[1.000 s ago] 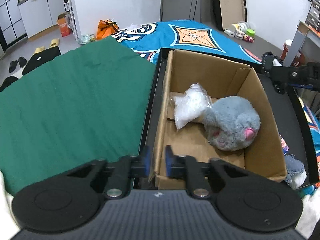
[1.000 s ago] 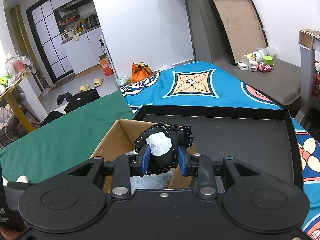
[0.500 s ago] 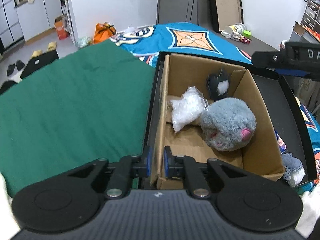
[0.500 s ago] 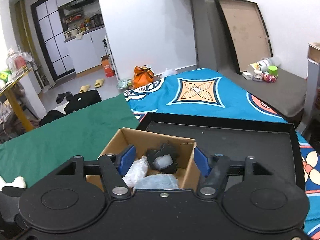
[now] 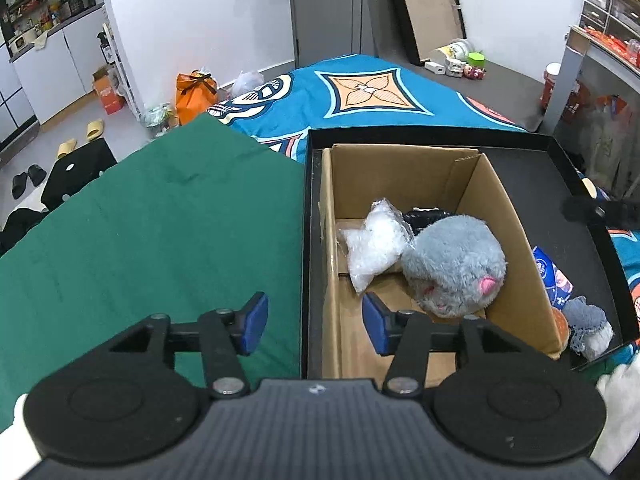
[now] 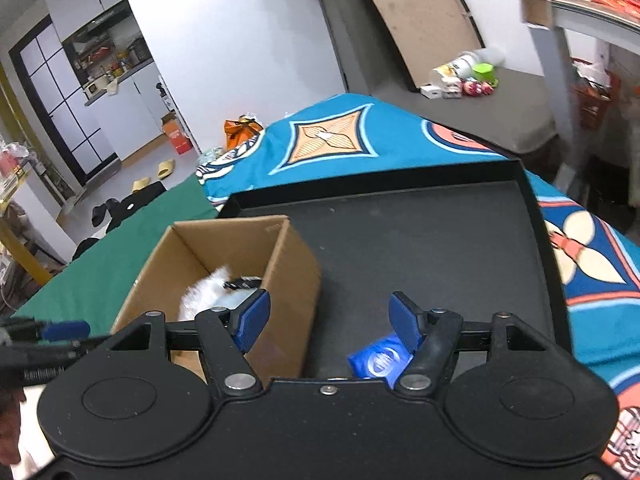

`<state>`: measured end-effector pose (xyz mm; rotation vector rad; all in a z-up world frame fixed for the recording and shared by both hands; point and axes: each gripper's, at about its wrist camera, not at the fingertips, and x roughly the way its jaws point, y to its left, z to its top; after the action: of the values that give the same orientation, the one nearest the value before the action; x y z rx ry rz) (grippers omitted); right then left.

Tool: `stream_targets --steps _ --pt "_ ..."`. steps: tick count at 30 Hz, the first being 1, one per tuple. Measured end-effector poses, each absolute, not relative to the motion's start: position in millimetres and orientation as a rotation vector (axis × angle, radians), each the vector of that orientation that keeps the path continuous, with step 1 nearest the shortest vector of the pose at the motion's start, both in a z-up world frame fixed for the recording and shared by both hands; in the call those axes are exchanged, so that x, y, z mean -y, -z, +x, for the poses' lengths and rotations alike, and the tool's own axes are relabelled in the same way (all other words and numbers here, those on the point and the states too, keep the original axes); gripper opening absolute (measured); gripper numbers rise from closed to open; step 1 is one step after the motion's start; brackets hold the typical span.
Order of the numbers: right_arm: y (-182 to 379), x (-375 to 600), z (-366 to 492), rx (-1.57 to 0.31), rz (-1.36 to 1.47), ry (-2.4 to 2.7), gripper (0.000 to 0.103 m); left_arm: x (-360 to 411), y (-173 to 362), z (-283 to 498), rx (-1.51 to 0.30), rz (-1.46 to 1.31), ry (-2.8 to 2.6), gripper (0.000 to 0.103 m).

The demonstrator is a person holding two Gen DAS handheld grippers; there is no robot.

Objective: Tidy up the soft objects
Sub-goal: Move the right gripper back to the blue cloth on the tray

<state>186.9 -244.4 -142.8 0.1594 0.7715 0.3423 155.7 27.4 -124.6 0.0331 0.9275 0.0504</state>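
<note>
My left tongs [image 5: 314, 322] are released, their blue pads spread wide and straddling the left wall of the cardboard box [image 5: 502, 216], one pad over the green cloth [image 5: 140, 224] and the other inside the box near its front edge. They grip nothing.

The box stands in the left part of a shallow black tray [image 5: 560, 188], close against the tray's left rim. Inside the box lie three soft things: a grey plush toy [image 5: 454, 266] with a pink spot, resting against the right wall near the front; a clear plastic bag of white stuffing [image 5: 374, 250] just to its left, touching it; and a black item [image 5: 426, 216] partly hidden behind the two, toward the back of the box.

Outside the box, in the tray's front right corner, a blue packet [image 5: 550, 276] lies against the box's right wall, and a small grey and white soft thing [image 5: 590, 326] sits just beside it by the tray's front rim.

My right tongs [image 6: 328, 322] are also released and empty, pads spread wide. They hover over the tray, the left pad above the box's [image 6: 280, 276] right wall, the right pad above the blue packet [image 6: 378, 358]. The bare tray floor [image 6: 420, 240] stretches beyond. The tray rests on a blue patterned blanket [image 6: 360, 136].
</note>
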Motion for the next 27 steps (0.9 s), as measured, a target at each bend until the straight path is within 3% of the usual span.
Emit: stream_targets --steps 5,15,27 --pt "146.4 262.6 179.6 -0.789 0.172 -0.323 0.065 -20.2 123.1 160.4 -0.943 0.023 -0.067 0.054" --pt "167.4 298.4 165.3 -0.830 0.180 -0.298 0.065 -0.9 115.4 158.3 -0.964 0.062 -0.137 0.076" --pt "185.3 303.3 151.9 -0.828 0.211 -0.398 0.065 21.6 116.0 160.0 -0.977 0.111 -0.155 0.076"
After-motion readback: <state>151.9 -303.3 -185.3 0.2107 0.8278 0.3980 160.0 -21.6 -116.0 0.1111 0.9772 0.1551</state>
